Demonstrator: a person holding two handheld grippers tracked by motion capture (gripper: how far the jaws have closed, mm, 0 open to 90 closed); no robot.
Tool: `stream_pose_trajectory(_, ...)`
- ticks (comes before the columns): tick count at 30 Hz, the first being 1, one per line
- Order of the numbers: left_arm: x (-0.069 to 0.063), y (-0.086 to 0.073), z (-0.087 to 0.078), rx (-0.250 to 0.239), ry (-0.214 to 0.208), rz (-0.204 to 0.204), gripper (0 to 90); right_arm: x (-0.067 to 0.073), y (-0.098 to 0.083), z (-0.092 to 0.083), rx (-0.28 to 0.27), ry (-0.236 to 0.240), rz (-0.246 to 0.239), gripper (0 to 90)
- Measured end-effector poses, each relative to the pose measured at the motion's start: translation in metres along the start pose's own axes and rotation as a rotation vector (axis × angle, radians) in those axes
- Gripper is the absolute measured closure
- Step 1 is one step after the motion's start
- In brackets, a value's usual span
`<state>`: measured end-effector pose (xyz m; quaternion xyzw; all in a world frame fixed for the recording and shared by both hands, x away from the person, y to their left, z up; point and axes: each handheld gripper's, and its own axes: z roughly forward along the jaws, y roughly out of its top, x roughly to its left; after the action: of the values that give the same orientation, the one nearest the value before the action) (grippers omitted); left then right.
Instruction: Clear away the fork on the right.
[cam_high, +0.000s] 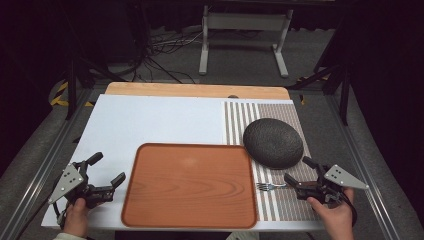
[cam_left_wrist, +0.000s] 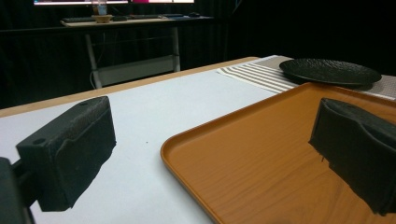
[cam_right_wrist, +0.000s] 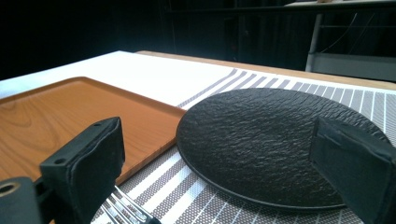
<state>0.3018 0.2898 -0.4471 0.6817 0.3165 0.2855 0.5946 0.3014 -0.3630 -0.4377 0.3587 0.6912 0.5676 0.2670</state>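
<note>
A: Why is the right gripper (cam_high: 294, 171) parked so low by the fork (cam_high: 270, 186)?

B: I'd judge it is lined up for a pickup. The fork lies flat on the striped placemat (cam_high: 240, 120), handle toward the gripper, prongs toward the tray (cam_high: 190, 184). In the right gripper view the prongs (cam_right_wrist: 126, 209) sit just beside the near-side finger (cam_right_wrist: 86, 161), low between the two fingers. Those stand wide apart and press on nothing.

A: And the black plate (cam_high: 273, 142)?

B: Ahead of the right fingers, on the same placemat, with its edge close to the tray's corner; whether they touch I can't tell. Nothing lies on it, and it looks as though it's waiting to be moved or set.

A: The left gripper (cam_high: 106, 169)?

B: It hovers beside the tray's left edge, fingers spread and empty. In the left gripper view one finger (cam_left_wrist: 70, 149) is over the white table (cam_high: 150, 120) and the other (cam_left_wrist: 359, 149) over the bare tray (cam_left_wrist: 261, 154), so it straddles the rim without gripping it. That seems a ready stance, perhaps to steady the tray.

A: What about the surroundings?

B: A white tabletop with a wooden strip (cam_high: 197, 90) along the far side. Beyond that, a dark room with grey floor, loose cables (cam_high: 165, 50) and a white stand (cam_high: 245, 37).
</note>
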Motion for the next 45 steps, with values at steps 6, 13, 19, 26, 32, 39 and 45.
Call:
stream_pose_trajectory(6, 0.000, 0.000, 0.000, 0.001, -0.001, -0.001, 1.0, 0.001, 0.008, 0.003, -0.003, 0.005, -0.008, 4.7)
stream_pose_trajectory(13, 0.000, 0.001, 0.000, 0.002, -0.004, -0.002, 1.2, 0.001, 0.017, 0.014, 0.078, 0.036, -0.003, 4.6)
stream_pose_trajectory(19, 0.000, 0.000, 0.000, 0.005, -0.005, 0.001, 1.3, 0.001, 0.026, 0.021, 0.127, 0.068, -0.027, 2.7)
stream_pose_trajectory(26, 0.000, 0.001, 0.000, 0.006, -0.008, 0.004, 1.6, 0.004, 0.040, 0.029, 0.269, 0.089, -0.095, 5.8)
stream_pose_trajectory(32, 0.000, 0.001, 0.000, 0.010, -0.002, 0.003, 1.6, 0.004, 0.056, 0.032, 0.350, 0.106, -0.148, 8.0)
stream_pose_trajectory(39, 0.001, 0.001, -0.001, 0.010, -0.003, -0.001, 1.7, 0.006, 0.068, 0.036, 0.500, 0.137, -0.223, 9.4)
stream_pose_trajectory(45, 0.001, 0.000, -0.001, 0.008, -0.009, -0.007, 1.7, 0.004, 0.074, 0.041, 0.597, 0.147, -0.274, 10.7)
